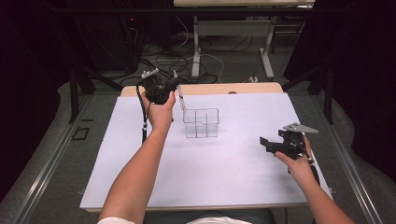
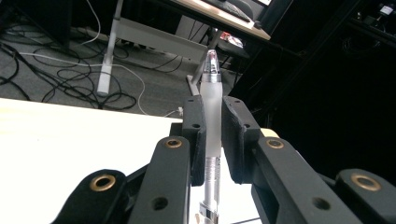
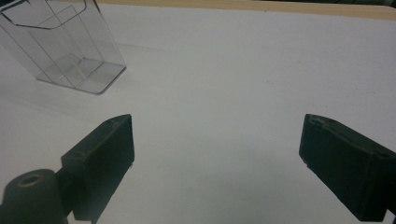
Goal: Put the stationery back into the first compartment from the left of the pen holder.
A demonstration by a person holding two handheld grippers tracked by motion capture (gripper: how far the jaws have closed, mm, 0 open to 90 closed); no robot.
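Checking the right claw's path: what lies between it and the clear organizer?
Nothing: in the right gripper view, bare white table cover runs from the open right claw to the clear organizer. The high view shows the same.

The left gripper (image 1: 173, 86) is held raised at the far left of the worktop, the left forearm being stretched forward from the near edge and the hand (image 1: 160, 112) wrapped around the gripper's body from below. Its fingers (image 2: 196, 135) are seen closed tight on a slim pen (image 2: 212, 116). The right gripper (image 1: 265, 143) is held low at the right side, pointed leftward, its fingers (image 3: 105, 154) spread wide apart with nothing between them.
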